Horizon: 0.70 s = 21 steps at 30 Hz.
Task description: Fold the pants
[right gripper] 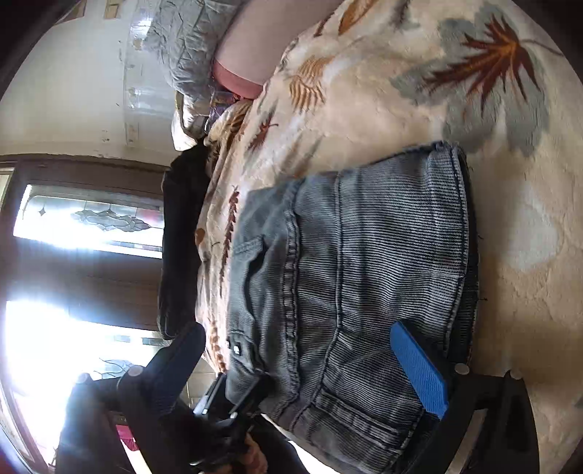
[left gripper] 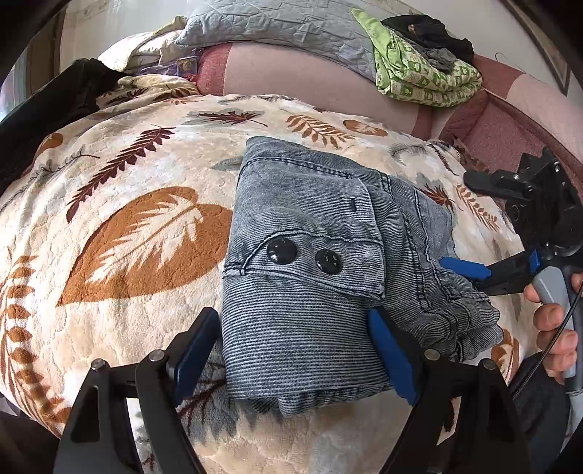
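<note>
The grey-blue denim pants [left gripper: 309,262] lie folded into a thick bundle on a cream leaf-print blanket [left gripper: 138,204]; they also fill the right wrist view [right gripper: 364,277]. My left gripper [left gripper: 295,357] is open, its blue fingers standing either side of the bundle's near end. My right gripper [right gripper: 302,368] is open around the bundle's side edge; in the left wrist view one blue finger [left gripper: 464,269] rests on top of the denim at the right, and the other finger is hidden.
A pink bed surface [left gripper: 298,73] lies beyond the blanket, with a grey quilted pillow [left gripper: 277,25] and a green patterned cloth [left gripper: 426,73] with dark clothes on it. A dark garment [left gripper: 54,98] lies at the far left. Windows [right gripper: 83,218] show beside the bed.
</note>
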{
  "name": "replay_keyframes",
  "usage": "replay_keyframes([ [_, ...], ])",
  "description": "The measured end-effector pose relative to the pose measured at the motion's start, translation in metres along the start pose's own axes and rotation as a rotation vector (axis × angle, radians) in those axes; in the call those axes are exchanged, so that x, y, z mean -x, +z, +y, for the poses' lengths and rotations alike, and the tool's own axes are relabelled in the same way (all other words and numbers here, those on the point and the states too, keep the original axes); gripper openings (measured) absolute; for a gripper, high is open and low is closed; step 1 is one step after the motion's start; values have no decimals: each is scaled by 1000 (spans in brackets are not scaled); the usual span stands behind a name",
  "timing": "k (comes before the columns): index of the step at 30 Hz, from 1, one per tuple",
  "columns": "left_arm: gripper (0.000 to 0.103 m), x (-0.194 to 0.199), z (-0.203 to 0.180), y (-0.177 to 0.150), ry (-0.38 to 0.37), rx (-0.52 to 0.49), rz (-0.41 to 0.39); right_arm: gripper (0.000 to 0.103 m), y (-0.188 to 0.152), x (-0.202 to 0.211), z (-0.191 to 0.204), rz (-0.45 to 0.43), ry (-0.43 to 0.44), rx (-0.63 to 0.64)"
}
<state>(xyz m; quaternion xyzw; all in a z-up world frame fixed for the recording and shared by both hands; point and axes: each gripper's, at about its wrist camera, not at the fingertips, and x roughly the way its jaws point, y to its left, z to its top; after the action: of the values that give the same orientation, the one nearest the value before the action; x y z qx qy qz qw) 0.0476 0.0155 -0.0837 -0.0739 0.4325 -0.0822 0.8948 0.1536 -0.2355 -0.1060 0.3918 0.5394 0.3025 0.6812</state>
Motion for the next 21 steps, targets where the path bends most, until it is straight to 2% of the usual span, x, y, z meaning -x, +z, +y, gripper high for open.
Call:
replay_keyframes([
  [4,85,21,1,8,16,20,-37,103,-12,30,20,-58,76,22],
  [7,85,35,5,8,39,24,-83,103,-37,39,34,-33,157,60],
  [9,85,27,7,5,49,22,-42,103,-53,31,29,5,162,69],
  [11,85,15,7,0,44,18,7,102,-63,11,6,67,117,38],
  [12,85,16,7,0,43,25,2,102,-67,9,-4,53,152,19],
  [15,84,30,5,7,29,27,-19,102,-63,26,6,11,209,36],
  [17,84,43,8,13,2,41,-55,102,-64,36,7,-43,223,61],
  [21,84,56,29,21,-19,124,-84,102,-62,41,-10,-73,234,-16],
])
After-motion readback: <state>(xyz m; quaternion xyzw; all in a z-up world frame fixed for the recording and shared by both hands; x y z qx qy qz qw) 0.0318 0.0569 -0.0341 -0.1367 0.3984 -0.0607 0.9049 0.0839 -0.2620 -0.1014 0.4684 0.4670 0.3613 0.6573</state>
